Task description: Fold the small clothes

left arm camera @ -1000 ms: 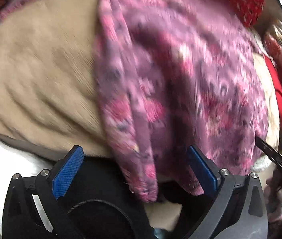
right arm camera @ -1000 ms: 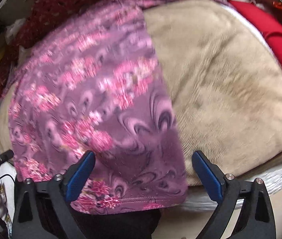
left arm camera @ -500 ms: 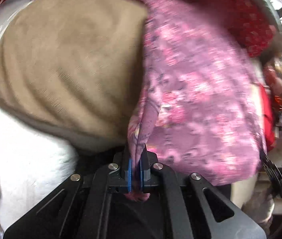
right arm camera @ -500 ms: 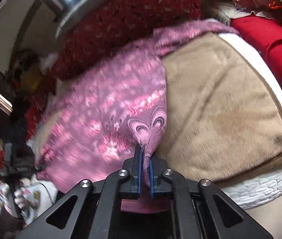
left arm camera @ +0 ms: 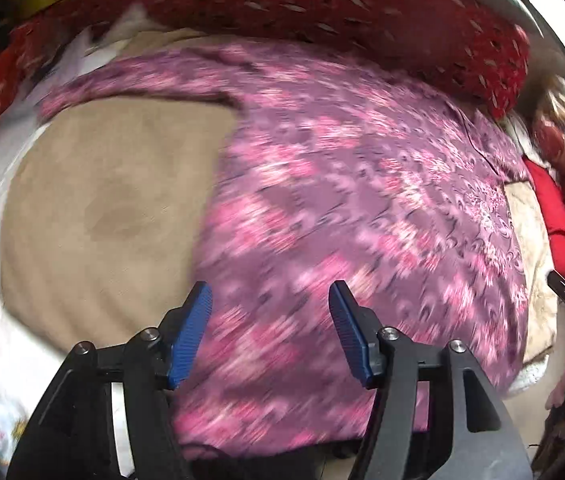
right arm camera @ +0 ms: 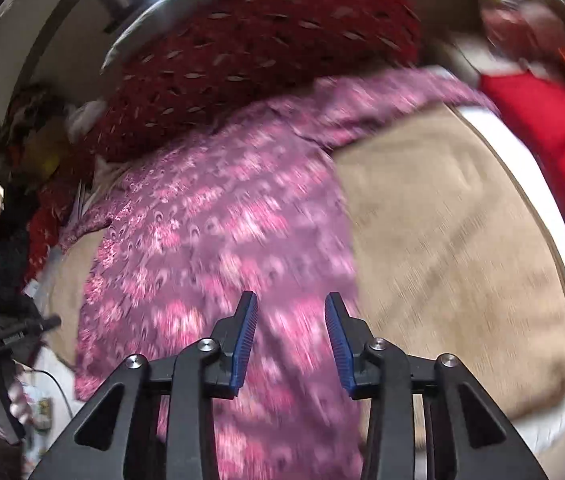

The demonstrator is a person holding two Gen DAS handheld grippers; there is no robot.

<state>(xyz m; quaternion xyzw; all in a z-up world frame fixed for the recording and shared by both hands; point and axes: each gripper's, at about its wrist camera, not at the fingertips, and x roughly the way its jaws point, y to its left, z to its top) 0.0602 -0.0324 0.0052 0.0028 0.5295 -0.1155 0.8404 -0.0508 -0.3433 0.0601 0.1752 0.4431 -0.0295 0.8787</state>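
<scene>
Both the left gripper (left arm camera: 270, 332) and right gripper (right arm camera: 291, 340), jaws just opening and empty, hover over the thin, limp purple floral-print garment (left arm camera: 354, 208) spread on the tan plush blanket (left arm camera: 114, 208); pinch its near hem corners.

My left gripper (left arm camera: 270, 312) points steeply down with its blue pads parted; its jaws have just been opening and nothing is pinched between them. My right gripper (right arm camera: 291, 318) also tilts downward, jaws narrower than the left pair but apart, having just been opening too, with no pad pressing on anything. Both views are smeared by motion blur.
</scene>
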